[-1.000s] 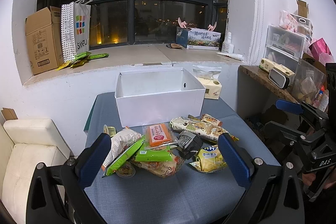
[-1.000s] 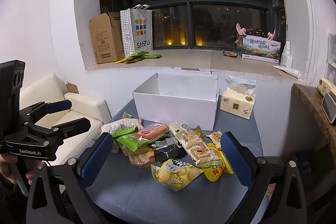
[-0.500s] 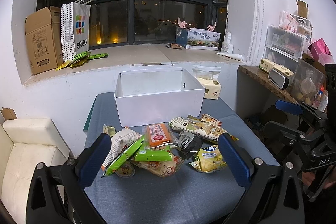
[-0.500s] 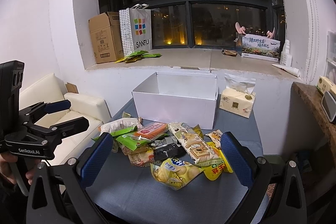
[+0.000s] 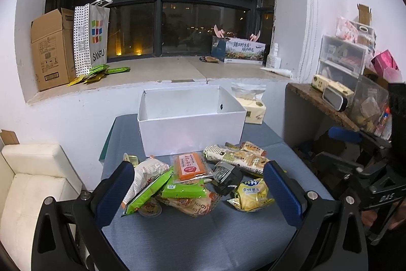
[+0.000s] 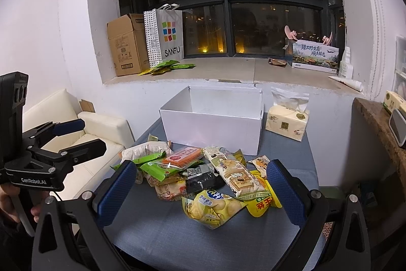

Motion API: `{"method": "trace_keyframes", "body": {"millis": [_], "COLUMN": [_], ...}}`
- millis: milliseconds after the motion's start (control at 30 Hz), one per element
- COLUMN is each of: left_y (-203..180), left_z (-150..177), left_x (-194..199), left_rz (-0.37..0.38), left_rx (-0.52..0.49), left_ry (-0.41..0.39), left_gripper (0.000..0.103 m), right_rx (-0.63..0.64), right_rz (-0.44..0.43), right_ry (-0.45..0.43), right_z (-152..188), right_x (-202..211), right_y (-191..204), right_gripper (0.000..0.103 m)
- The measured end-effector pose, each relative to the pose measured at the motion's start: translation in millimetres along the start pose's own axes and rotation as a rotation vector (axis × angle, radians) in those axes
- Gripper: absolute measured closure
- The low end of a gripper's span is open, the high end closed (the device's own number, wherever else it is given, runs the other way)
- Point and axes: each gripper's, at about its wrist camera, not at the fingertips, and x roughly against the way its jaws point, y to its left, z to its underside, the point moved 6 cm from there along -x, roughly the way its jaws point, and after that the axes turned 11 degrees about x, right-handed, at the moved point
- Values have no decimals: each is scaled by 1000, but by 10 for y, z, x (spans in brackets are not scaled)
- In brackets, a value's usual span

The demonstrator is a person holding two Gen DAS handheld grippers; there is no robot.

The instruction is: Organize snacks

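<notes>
Crinkly foil snack packets (image 5: 198,182) lie heaped on the cloth-covered bench (image 5: 203,235), just before a rectangular white cardboard box (image 5: 190,126). Left tool (image 5: 198,191) and right tool (image 6: 200,188) gape wide, holding nothing.

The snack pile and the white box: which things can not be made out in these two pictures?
- White box floor: hidden by its front wall, both views.
- Rice cracker pack: mostly buried under the green packet, left wrist view.
- Black packet text: too small.
- Left tongs, right tongs: bases cut off by the bottom edge.
</notes>
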Motion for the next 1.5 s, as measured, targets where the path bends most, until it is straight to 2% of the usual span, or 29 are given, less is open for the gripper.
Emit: {"method": "trace_keyframes", "body": {"millis": [100,267,433,533,700,733,767,833,867,933,1033,1133,1267,1367,1433,1500], "left_y": [48,187,369,462,676,729,762,865,907,982,1046,1088,1042,994,979,947], "left_z": [7,92,213,283,404,424,441,475,483,488,464,447,461,452,465,535], "left_x": [3,-33,-99,-145,-319,-349,-363,-406,-419,-443,-480,-617,-864,-1138,-1290,-1525], "left_rz": [21,20,0,-20,-24,-27,-29,-28,-28,-15,5,25,52,30,8,-39], "left_rx": [24,38,39,31,44,50,55,65,69,77,65,36,-74,-194,-239,-329], "left_ry": [-1,24,68,89,137,144,149,164,169,181,191,238,318,371,406,460], "left_gripper": [0,0,0,0,0,0,0,0,0,0,0,0,0,0,4,20], "right_rx": [-1,15,36,33,-12,-6,-2,21,53,65,77,43,6,-6,-14,-29], "right_rz": [-13,-27,-123,-140,-192,-205,-202,-213,-203,-227,-208,-206,-202,-209,-204,-211], "right_ry": [12,95,221,331,426,450,483,526,513,492,449,381,264,197,164,134], "right_z": [30,106,213,355,595,664,743,854,859,848,774,652,448,275,246,245], "right_x": [-61,-414,-1095,-1576,-2040,-2111,-2172,-2217,-2185,-2106,-1929,-1665,-1238,-1004,-908,-780], "right_y": [-17,-120,-336,-538,-699,-693,-687,-638,-605,-562,-595,-661,-724,-675,-589,-557], "right_gripper": [0,0,0,0,1,13,37,50,61,67,68,68,68,68,68,68]}}
